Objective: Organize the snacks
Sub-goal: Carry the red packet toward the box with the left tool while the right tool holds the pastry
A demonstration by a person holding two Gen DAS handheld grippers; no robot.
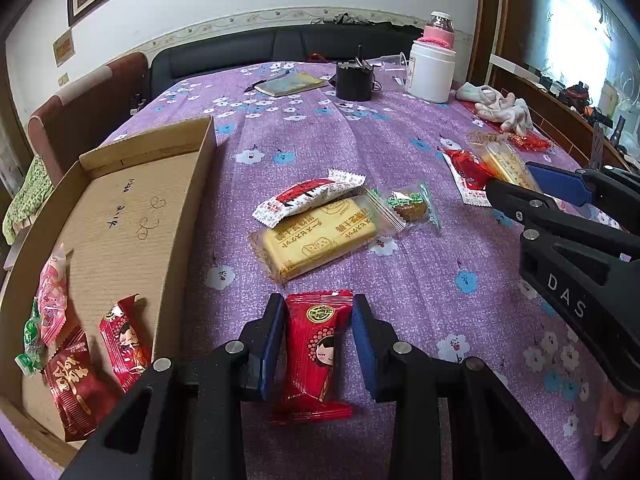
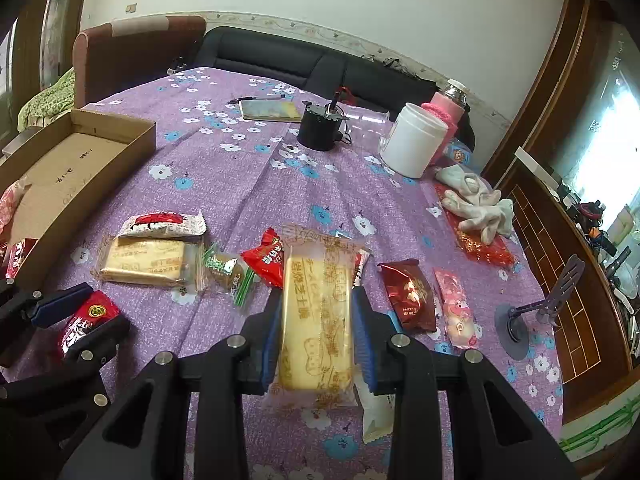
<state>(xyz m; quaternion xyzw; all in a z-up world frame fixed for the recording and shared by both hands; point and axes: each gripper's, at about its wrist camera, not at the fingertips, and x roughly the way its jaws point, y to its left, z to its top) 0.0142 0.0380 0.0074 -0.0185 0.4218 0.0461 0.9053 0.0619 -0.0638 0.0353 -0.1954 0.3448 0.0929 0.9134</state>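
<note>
My left gripper (image 1: 318,304) is shut on a red snack packet (image 1: 316,344) printed with a cartoon girl, just right of the cardboard box (image 1: 192,200). From the right wrist view, that left gripper (image 2: 106,306) and its red packet (image 2: 86,320) sit at the left edge. My right gripper (image 2: 318,296) is shut on a yellow biscuit pack (image 2: 316,320), held above the purple cloth; the left wrist view has this right gripper (image 1: 512,178) at the right with the biscuit pack (image 1: 506,164). Inside the box lie two red packets (image 1: 124,332), a pink one (image 1: 52,296) and a green candy (image 1: 30,336).
Loose on the cloth are a second yellow biscuit pack (image 1: 320,240), a white-and-red packet (image 1: 308,196), a green candy (image 1: 412,204), a red packet (image 2: 266,258), a dark red packet (image 2: 410,296) and a pink one (image 2: 456,312). A black pot (image 1: 354,80), white jar (image 1: 430,72), gloves (image 1: 504,108) and notebook (image 1: 290,84) stand farther back.
</note>
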